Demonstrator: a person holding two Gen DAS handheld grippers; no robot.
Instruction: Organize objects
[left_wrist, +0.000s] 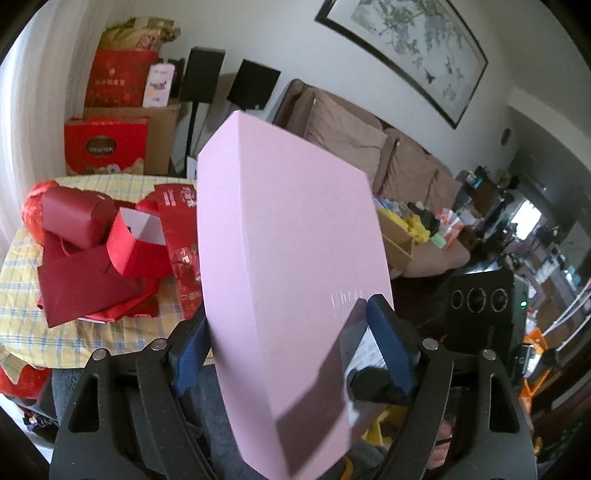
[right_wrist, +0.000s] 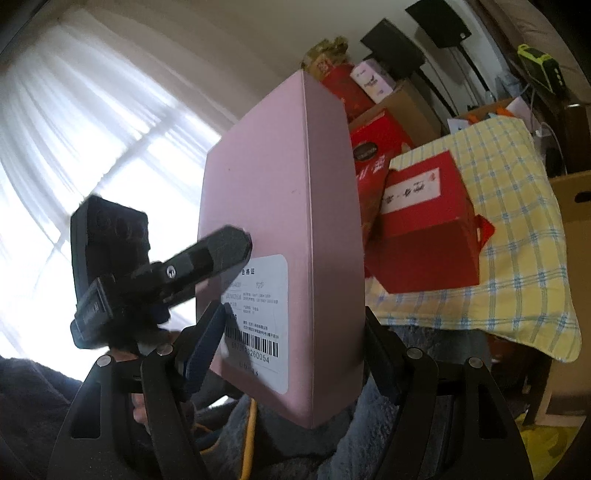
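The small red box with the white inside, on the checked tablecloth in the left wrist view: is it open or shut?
Open. The small red box has its flap raised, exposing the white interior; whether anything is inside cannot be told.

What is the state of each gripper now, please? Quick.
Left gripper: closed on the pink box, held from both sides.
Right gripper: closed on the same pink box, at its labelled end.

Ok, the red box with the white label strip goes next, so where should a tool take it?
Probably from above, with the pads across its shorter width. The red box lies label face up on the checked cloth, and nothing rests on top of it.
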